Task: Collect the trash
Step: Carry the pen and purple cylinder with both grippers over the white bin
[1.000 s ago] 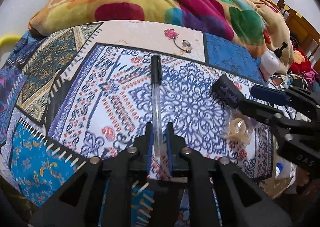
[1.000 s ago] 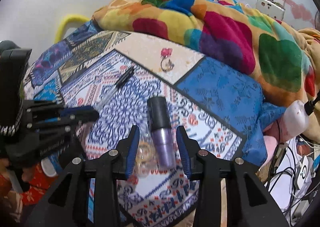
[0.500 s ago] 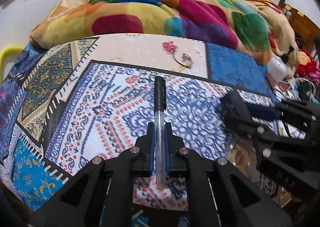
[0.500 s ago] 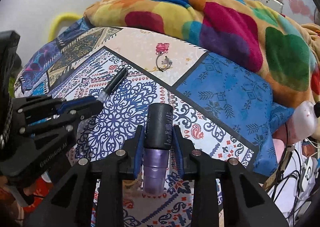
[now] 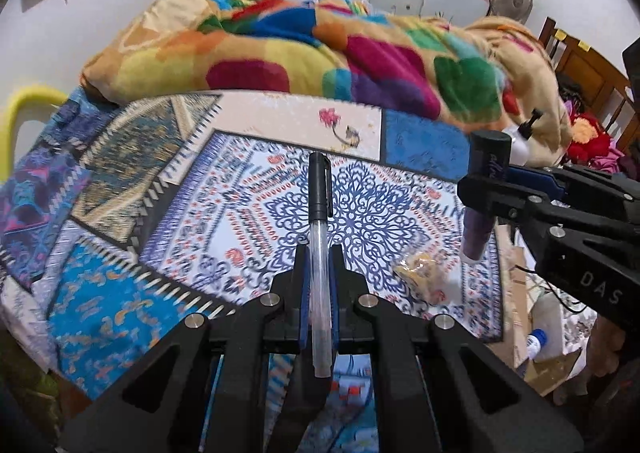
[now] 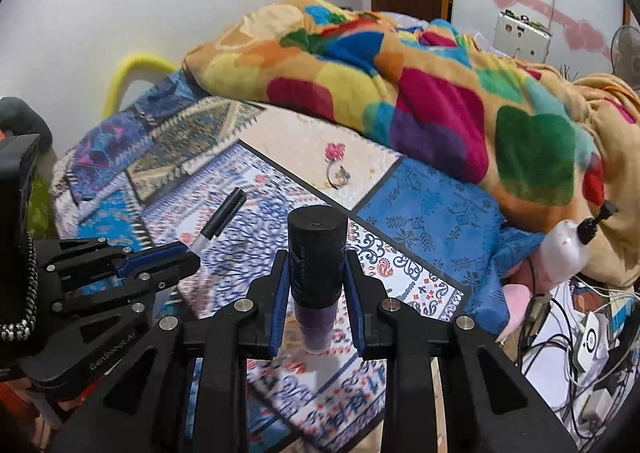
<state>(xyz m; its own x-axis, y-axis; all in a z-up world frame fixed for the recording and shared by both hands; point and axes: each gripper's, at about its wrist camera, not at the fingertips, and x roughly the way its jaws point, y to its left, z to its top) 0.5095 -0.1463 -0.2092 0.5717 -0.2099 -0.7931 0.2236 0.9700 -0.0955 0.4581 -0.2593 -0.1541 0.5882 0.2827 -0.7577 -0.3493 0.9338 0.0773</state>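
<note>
A clear pen with a black cap (image 5: 319, 213) is clamped in my left gripper (image 5: 319, 253), which is shut on its barrel and holds it above the patterned bed sheet (image 5: 248, 213). My right gripper (image 6: 316, 257) is shut on a purple bottle with a black cap (image 6: 318, 229), also held clear of the sheet. In the left wrist view that bottle (image 5: 486, 165) hangs at the right, in the right gripper (image 5: 492, 193). A crumpled yellowish clear wrapper (image 5: 420, 273) lies on the sheet between the two grippers. The pen (image 6: 224, 213) and left gripper (image 6: 176, 253) show at the left of the right wrist view.
A bright multicoloured blanket (image 5: 280, 53) is heaped at the back of the bed. Off the bed's right edge are a white pump bottle (image 6: 564, 249), tangled cables (image 6: 580, 333) and a small capped bottle (image 5: 538, 341). A yellow chair back (image 5: 20, 109) stands at the left.
The left jaws closed on the pen and the right jaws on the purple bottle. Both grippers then rose, lifting the items off the sheet; the wrapper stayed lying there.
</note>
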